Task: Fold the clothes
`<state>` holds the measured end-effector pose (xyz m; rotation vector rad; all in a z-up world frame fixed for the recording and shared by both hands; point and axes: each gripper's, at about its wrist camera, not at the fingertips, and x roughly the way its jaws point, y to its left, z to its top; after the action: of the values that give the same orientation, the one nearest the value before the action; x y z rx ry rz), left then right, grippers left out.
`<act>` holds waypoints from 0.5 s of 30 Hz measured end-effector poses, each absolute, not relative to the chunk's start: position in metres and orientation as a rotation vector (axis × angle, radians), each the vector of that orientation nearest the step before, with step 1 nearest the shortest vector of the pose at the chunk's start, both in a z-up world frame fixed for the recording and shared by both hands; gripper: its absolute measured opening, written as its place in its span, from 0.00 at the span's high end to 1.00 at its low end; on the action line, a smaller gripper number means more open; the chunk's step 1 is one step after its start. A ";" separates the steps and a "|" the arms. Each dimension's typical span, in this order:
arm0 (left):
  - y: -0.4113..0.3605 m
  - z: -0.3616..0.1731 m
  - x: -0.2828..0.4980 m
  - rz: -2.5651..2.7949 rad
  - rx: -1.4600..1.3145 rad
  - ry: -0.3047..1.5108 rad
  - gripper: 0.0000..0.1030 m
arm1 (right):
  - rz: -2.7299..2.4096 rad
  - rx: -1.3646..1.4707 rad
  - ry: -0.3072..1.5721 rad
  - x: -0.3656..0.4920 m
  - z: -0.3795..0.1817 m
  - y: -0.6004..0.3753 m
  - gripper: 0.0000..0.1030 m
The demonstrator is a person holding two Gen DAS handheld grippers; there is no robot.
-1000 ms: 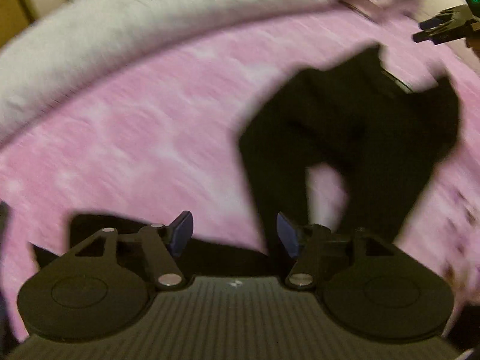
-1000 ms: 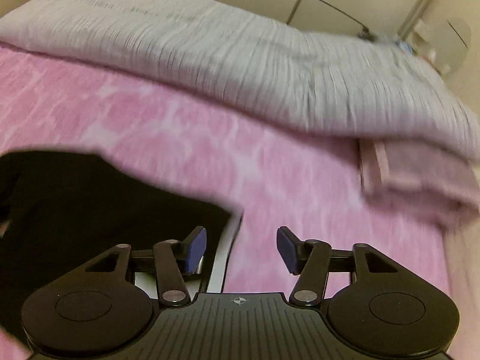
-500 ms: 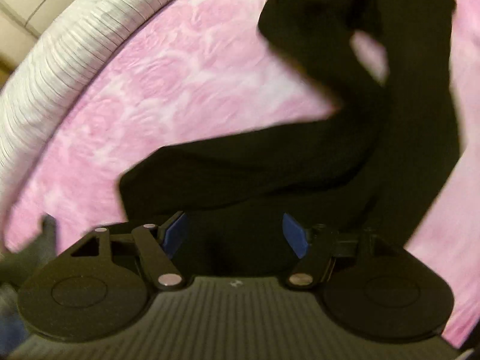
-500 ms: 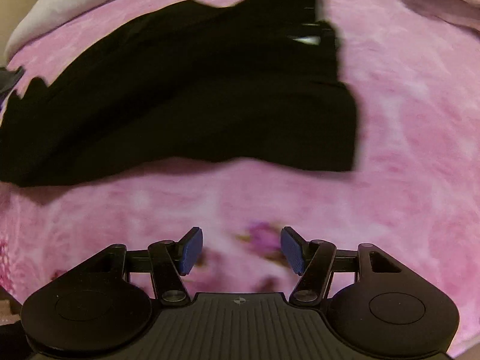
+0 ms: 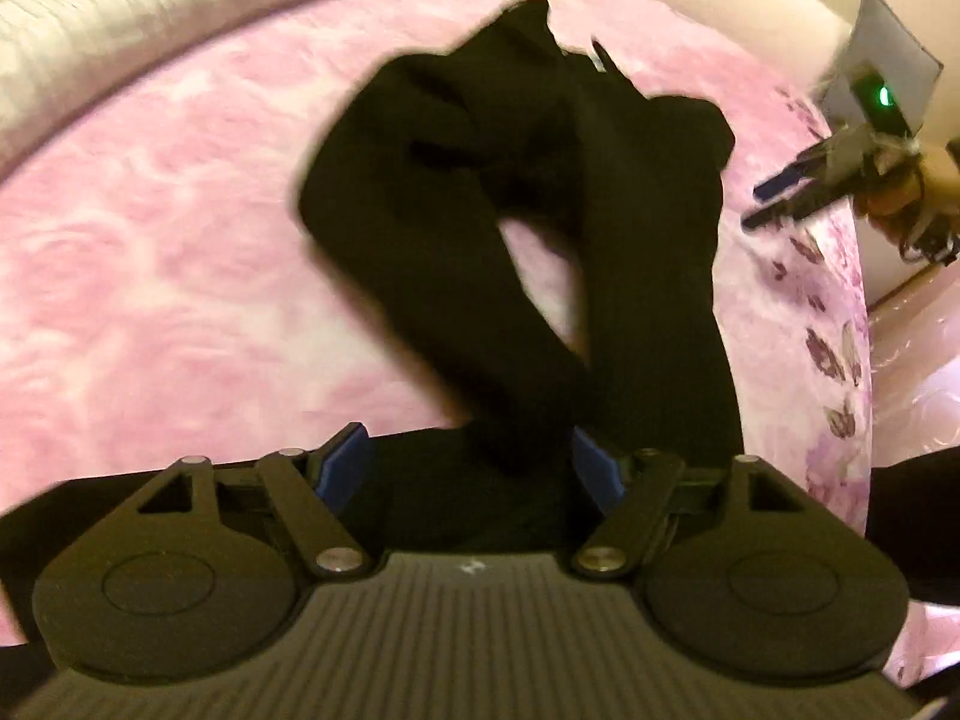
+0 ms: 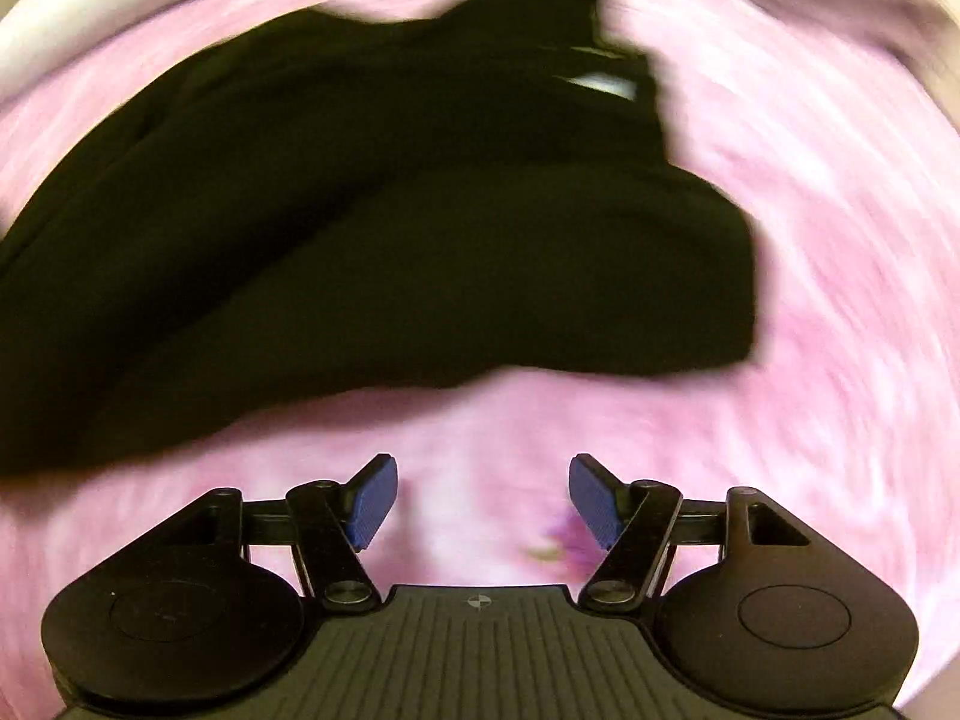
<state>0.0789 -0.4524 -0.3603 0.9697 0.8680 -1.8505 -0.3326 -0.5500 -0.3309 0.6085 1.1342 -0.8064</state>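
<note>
Black trousers (image 5: 648,276) lie rumpled on my pink floral bedspread (image 5: 150,276) — dark, matte, no pattern I can make out through the blur. From the left wrist view the two legs run away from me up the bed, bunched together at the far end, with a wedge of pink showing between them; nearer me they cross, and that crossed part sits right under my left gripper (image 5: 468,468). Its blue pads stand apart with the black cloth between them, though I can't see them pressing on it. So the long axis here goes roughly near-to-far. My right gripper (image 6: 480,498) hangs over bare pink just short of the garment's near edge, its jaws having just been opening wider, nothing between them. In that view the trousers (image 6: 372,228) stretch side to side, the blunt end off to the right. A pale ribbed blanket (image 5: 120,30) is heaped along the far side of the bed.
</note>
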 end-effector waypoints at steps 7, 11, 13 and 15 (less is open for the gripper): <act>-0.471 -0.347 0.072 -1.825 1.082 0.845 0.93 | -0.955 0.854 0.932 -0.397 -0.326 -0.610 0.35; -0.490 -0.320 0.113 -1.612 1.119 0.719 0.93 | -0.951 0.953 0.820 -0.410 -0.334 -0.628 0.34; -0.499 -0.319 0.131 -1.433 1.184 0.645 0.89 | -0.956 1.044 0.754 -0.412 -0.344 -0.634 0.34; -0.502 -0.313 0.140 -1.286 1.207 0.587 0.90 | -0.971 1.118 0.681 -0.414 -0.353 -0.642 0.34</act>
<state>0.1397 -0.5019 -0.3125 1.2072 0.5867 -1.2864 -0.4144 -0.6417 -0.3528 1.1177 0.6810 -0.9706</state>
